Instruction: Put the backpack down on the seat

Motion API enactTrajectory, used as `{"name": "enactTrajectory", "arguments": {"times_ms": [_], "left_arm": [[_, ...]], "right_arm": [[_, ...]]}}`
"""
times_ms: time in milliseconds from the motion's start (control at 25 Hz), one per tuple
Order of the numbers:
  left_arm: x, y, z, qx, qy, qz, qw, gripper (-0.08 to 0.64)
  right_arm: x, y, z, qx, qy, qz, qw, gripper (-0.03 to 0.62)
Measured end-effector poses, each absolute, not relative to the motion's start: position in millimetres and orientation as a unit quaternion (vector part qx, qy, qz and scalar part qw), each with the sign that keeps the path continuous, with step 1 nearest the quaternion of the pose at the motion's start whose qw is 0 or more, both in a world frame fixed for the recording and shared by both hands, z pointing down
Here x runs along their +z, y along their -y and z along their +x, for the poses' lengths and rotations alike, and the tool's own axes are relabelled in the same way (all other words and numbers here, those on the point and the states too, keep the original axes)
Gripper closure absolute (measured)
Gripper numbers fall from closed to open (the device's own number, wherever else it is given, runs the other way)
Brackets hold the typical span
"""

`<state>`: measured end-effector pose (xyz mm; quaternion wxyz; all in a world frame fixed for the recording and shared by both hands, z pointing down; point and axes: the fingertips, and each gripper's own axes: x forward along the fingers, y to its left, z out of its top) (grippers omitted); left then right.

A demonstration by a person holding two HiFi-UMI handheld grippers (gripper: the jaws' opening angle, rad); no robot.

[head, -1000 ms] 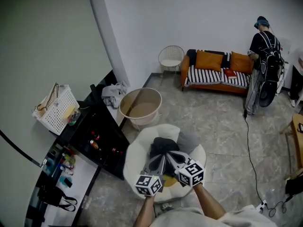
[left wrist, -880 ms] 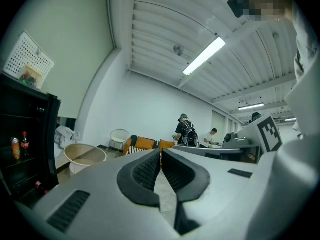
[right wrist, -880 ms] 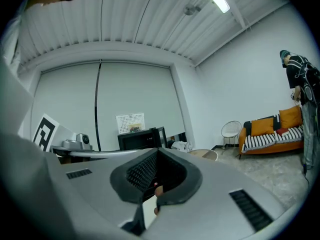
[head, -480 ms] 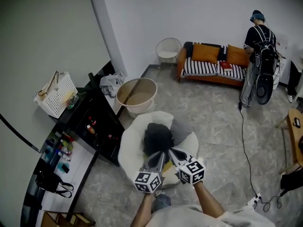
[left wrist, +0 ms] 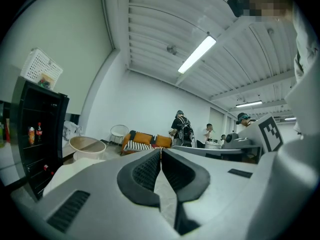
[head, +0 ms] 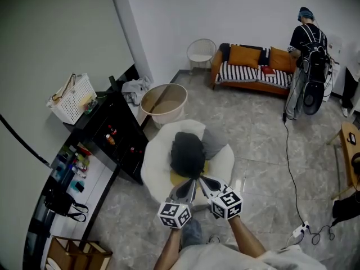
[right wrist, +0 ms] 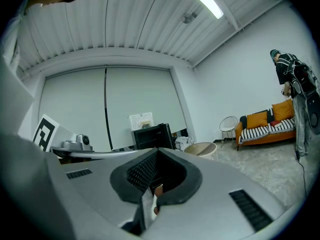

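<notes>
grippers come first: the left gripper (head: 190, 183) and the right gripper (head: 203, 181) point level, side by side, each with jaws clenched on nothing, at the near edge of the white round seat (head: 154, 170). the black backpack (head: 187, 152) lies in the middle of that seat, just beyond the tips. past it a beige tub (head: 163, 102) stands on the floor. a black shelf unit (head: 115, 145) to its left carries a white basket (head: 73, 99). at the far wall stand a wire chair (head: 201, 52), an orange sofa (head: 253, 75) and a person (head: 306, 44).

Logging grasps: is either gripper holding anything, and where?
Nothing held: left gripper and right gripper are shut, empty; the backpack lies on the seat.
</notes>
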<state>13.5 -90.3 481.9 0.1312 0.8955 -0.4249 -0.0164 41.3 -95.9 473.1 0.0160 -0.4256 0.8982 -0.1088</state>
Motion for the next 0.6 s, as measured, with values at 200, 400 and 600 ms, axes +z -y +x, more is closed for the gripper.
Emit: {"name": "enactTrajectory", "arguments": {"times_ms": [200, 400, 600], "left_arm": [[485, 57, 16, -0.014, 0.426, 0.894, 0.139, 0.525], [485, 40, 19, -0.011, 0.425, 0.895, 0.138, 0.525], [485, 36, 15, -0.011, 0.424, 0.895, 0.139, 0.525]], "right_arm": [[475, 63, 42, -0.117, -0.9, -0.421, 0.01, 0.565], [474, 46, 45, -0.117, -0.899, -0.422, 0.013, 0.565], [474, 42, 43, -0.117, -0.899, -0.423, 0.011, 0.565]]}}
